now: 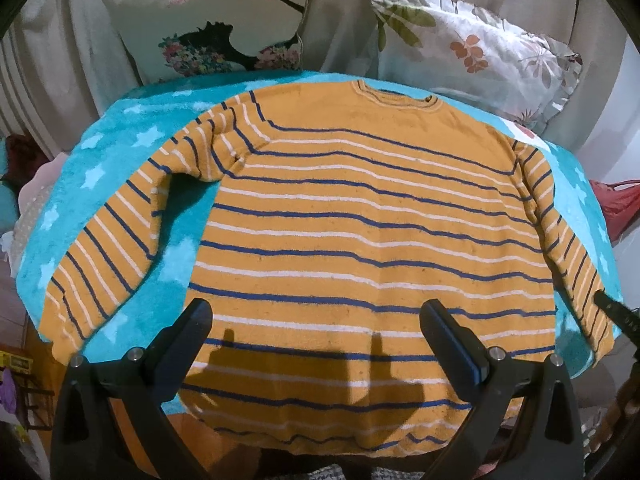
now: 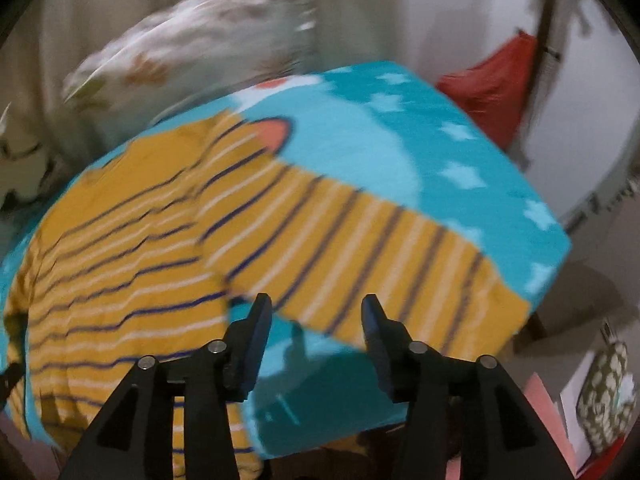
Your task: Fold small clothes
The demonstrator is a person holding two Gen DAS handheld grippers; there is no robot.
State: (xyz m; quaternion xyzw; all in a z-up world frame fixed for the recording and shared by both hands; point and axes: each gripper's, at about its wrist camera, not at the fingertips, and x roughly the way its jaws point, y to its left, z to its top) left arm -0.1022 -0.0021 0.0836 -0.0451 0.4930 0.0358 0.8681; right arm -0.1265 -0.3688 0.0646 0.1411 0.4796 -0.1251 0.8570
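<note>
A mustard-yellow sweater with navy and white stripes (image 1: 360, 208) lies flat, front up, on a turquoise star-patterned blanket (image 1: 120, 144). Its collar is at the far side and both sleeves are spread out. My left gripper (image 1: 316, 320) is open and empty above the sweater's lower hem. My right gripper (image 2: 316, 312) is open and empty, just above the blanket beside the sweater's right sleeve (image 2: 380, 248). The right wrist view is motion-blurred. A tip of the right gripper (image 1: 612, 308) shows at the right edge of the left wrist view, by the sleeve cuff.
Two printed cushions (image 1: 208, 20) (image 1: 472, 44) lean against beige fabric behind the blanket. A red bag (image 2: 496, 88) sits off the blanket's far right corner. The blanket's right edge (image 2: 560, 248) drops off to the floor, where patterned items (image 2: 604, 392) lie.
</note>
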